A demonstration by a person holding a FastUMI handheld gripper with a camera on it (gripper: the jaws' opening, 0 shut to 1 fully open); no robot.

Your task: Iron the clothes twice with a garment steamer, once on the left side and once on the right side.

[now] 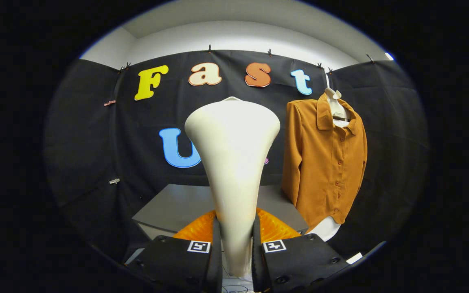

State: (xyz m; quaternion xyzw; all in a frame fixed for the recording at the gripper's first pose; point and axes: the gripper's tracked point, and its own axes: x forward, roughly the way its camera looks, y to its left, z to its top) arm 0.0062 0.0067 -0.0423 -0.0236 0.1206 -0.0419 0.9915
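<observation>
A: What has the gripper got hold of?

B: The garment steamer. Its narrow cream handle stands upright between the two fingers, and both press against it, one on each side, so the jaws are closed down to the width of that handle. The steamer widens upward into a broad rounded head that rises well above the fingers.

A: And the clothes?

B: An orange-brown shirt hangs beyond the fingers and off to the right of the steamer head. It is on a white hanger against the black cloth wall, collar at the top, a row of buttons running down the front, one sleeve hanging along its left edge.

A: Is the steamer touching it?

B: No. The head is apart from the shirt, with a strip of the cloth wall showing between them. The shirt's front faces the camera.

A: Anything below?

B: A grey table sits just ahead of the fingers, behind the steamer's handle. The shirt's hem hangs near its right corner, with something white showing just under the hem; I cannot tell what it is.
</observation>
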